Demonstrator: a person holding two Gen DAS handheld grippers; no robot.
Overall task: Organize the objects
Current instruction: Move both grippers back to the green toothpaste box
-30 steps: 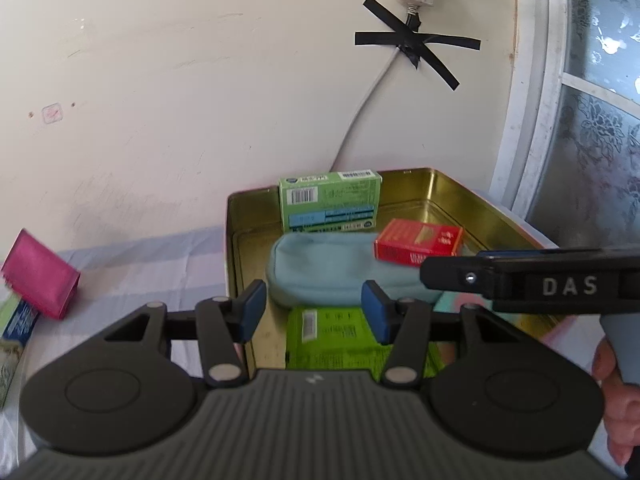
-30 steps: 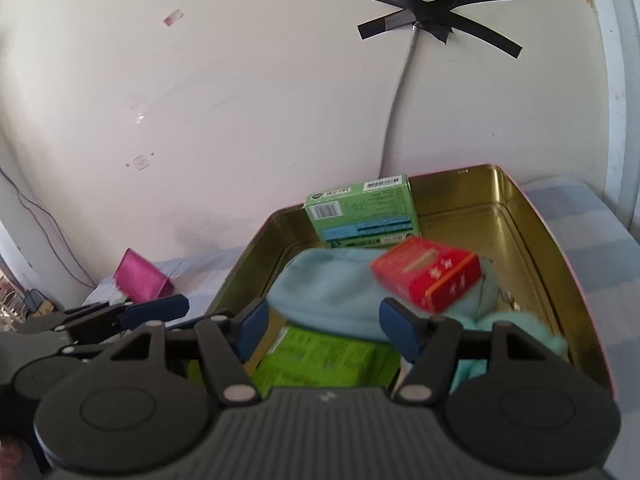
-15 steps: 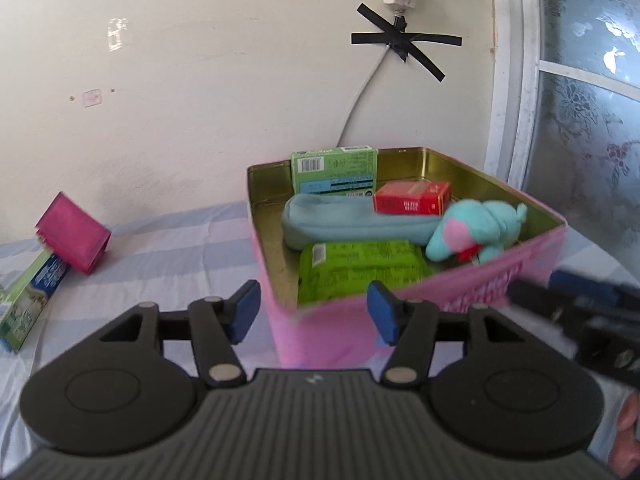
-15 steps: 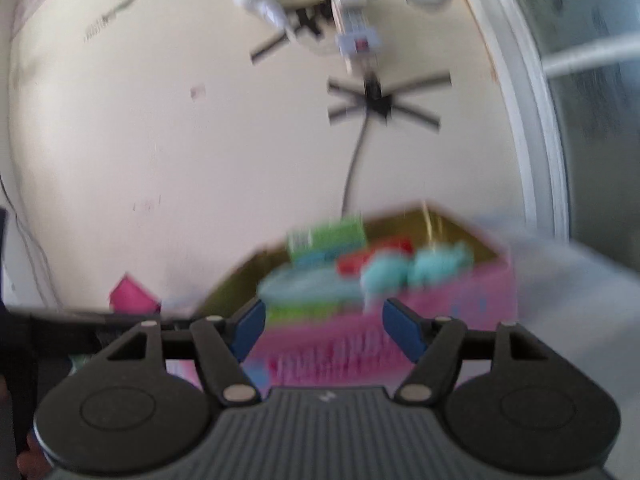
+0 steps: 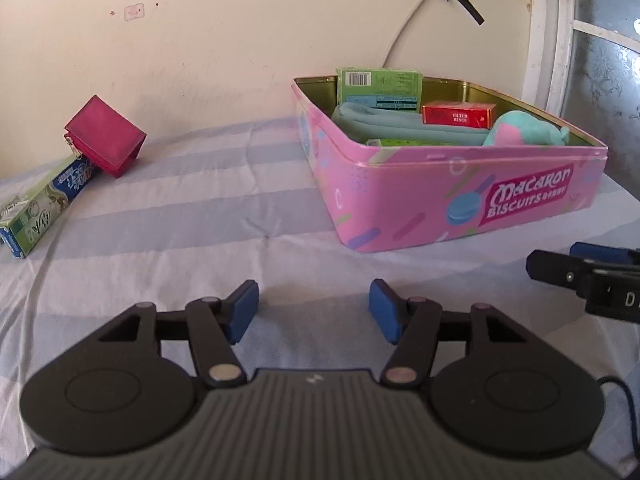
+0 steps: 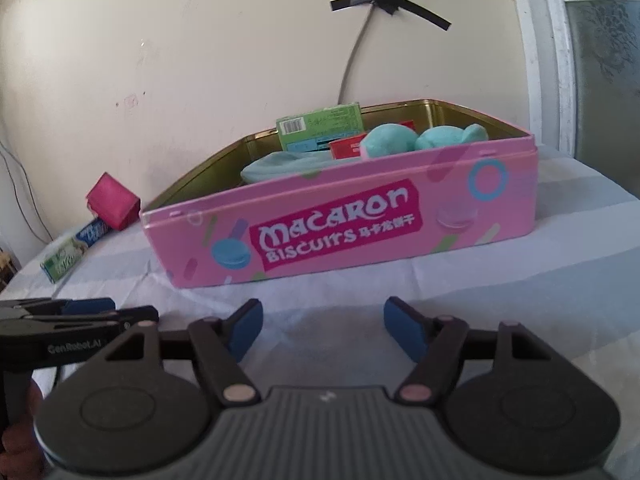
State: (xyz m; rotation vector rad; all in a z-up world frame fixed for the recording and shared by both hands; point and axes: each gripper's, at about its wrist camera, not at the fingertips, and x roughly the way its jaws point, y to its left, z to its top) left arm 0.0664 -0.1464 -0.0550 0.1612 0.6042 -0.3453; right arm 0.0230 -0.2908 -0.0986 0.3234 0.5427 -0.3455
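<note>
Fingers of left gripper point(image 5: 314, 310) and right gripper point(image 6: 322, 328): spread, just been opening, nothing between them.
Pink tin point(image 6: 360, 232) ahead on striped cloth point(image 5: 180, 220); only left view shows green packet point(image 5: 400, 142) inside.

Striped cloth point(image 5: 180, 216) (tin point(image 5: 400, 200), boxes point(image 5: 44, 204))

A lived-in home room: a scuffed cream wall point(image 5: 224, 48) with a taped-up cable point(image 6: 354, 56), and a frosted patterned window point(image 5: 604, 52) right of that cable.
</note>
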